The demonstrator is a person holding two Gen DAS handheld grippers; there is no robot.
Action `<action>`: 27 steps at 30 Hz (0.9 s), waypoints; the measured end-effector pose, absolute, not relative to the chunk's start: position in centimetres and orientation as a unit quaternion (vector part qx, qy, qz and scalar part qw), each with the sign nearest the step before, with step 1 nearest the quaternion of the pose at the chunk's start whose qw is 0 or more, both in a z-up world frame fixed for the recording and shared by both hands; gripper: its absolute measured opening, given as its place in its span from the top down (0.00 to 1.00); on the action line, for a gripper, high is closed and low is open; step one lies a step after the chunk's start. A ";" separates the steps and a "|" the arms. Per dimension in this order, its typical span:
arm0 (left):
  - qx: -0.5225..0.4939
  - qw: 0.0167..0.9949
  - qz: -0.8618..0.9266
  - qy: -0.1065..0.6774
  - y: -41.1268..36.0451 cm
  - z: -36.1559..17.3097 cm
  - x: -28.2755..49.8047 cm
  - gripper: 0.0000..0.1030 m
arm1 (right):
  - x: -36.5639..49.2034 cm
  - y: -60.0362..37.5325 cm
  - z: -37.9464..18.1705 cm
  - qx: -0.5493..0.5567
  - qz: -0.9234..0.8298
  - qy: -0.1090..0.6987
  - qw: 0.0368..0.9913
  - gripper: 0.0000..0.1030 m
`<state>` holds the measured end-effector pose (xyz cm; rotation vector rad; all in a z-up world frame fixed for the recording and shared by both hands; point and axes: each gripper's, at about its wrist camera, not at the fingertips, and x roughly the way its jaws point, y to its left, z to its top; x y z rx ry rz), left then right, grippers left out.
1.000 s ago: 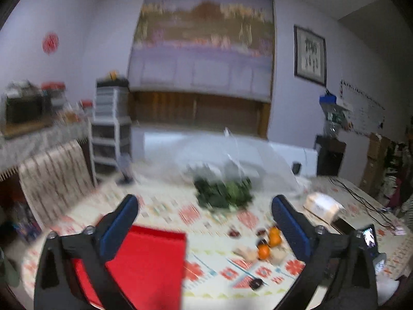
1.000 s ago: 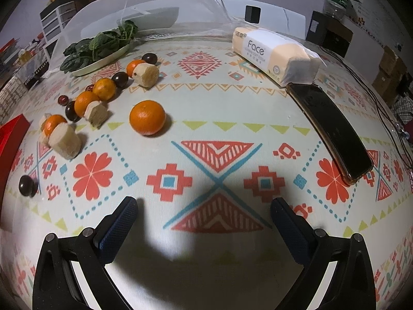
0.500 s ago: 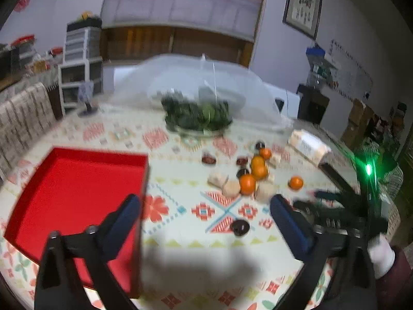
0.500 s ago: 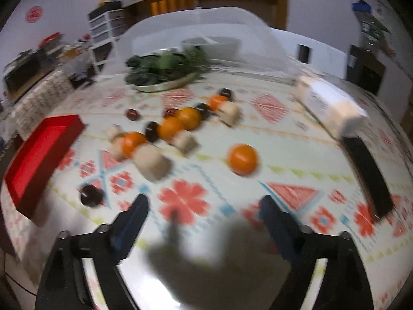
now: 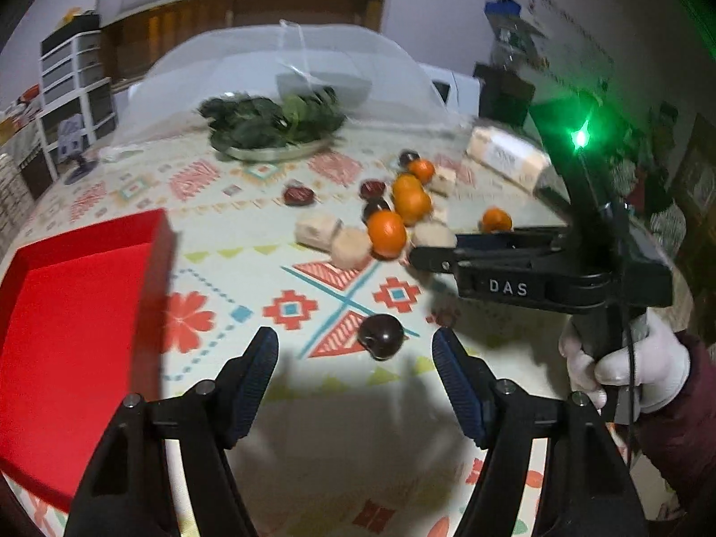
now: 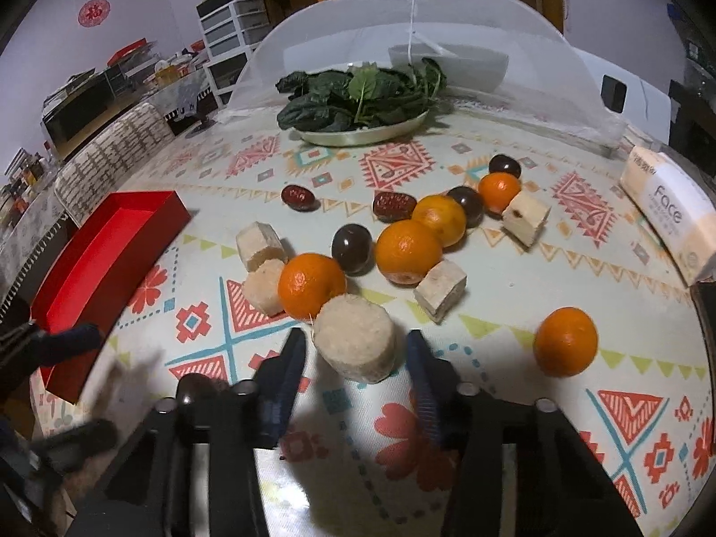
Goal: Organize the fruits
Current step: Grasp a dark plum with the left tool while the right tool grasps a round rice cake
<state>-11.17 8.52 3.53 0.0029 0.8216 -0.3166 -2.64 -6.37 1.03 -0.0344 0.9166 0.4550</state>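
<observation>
Several oranges (image 6: 313, 285), dark round fruits (image 6: 351, 247), red dates (image 6: 297, 197) and pale cut chunks (image 6: 259, 245) lie on the patterned tablecloth. A red tray (image 5: 76, 308) stands at the left, also in the right wrist view (image 6: 107, 246). My left gripper (image 5: 355, 355) is open just above a dark round fruit (image 5: 381, 336). My right gripper (image 6: 355, 364) is open with its fingers either side of a pale round chunk (image 6: 355, 342), small gaps showing. It also shows from the side in the left wrist view (image 5: 429, 257).
A metal plate of leafy greens (image 6: 362, 103) sits at the back under a mesh food cover (image 6: 514, 44). A tissue pack (image 6: 671, 215) lies at the right. One orange (image 6: 566, 347) lies apart to the right.
Both grippers have dropped toward the table. The left now hovers over the dark fruit. The right has moved in around the pale round chunk and narrowed its opening.
</observation>
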 end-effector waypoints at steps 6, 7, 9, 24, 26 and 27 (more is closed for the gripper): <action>0.007 0.892 -0.163 0.422 6.8 2.4 -9.4 0.31 | -2.7 -7.2 0.9 0.003 0.220 0.441 0.870 0.61; 0.008 0.890 -0.163 0.427 6.5 2.1 -9.1 0.31 | -2.8 -7.4 1.0 0.007 0.220 0.441 0.870 0.61; 0.010 0.885 -0.160 0.437 6.0 1.6 -8.4 0.31 | -3.0 -7.8 1.2 0.011 0.220 0.441 0.870 0.61; -0.069 0.901 -0.110 0.415 10.8 3.3 -9.9 0.75 | -5.8 -7.6 4.6 0.004 0.225 0.416 0.881 0.61; -0.088 0.906 -0.097 0.402 12.8 4.3 -10.7 0.75 | -6.2 -6.8 5.4 -0.001 0.233 0.411 0.882 0.61; -0.098 0.910 -0.087 0.393 14.1 4.9 -11.2 0.75 | -6.4 -6.4 5.7 -0.003 0.235 0.408 0.882 0.61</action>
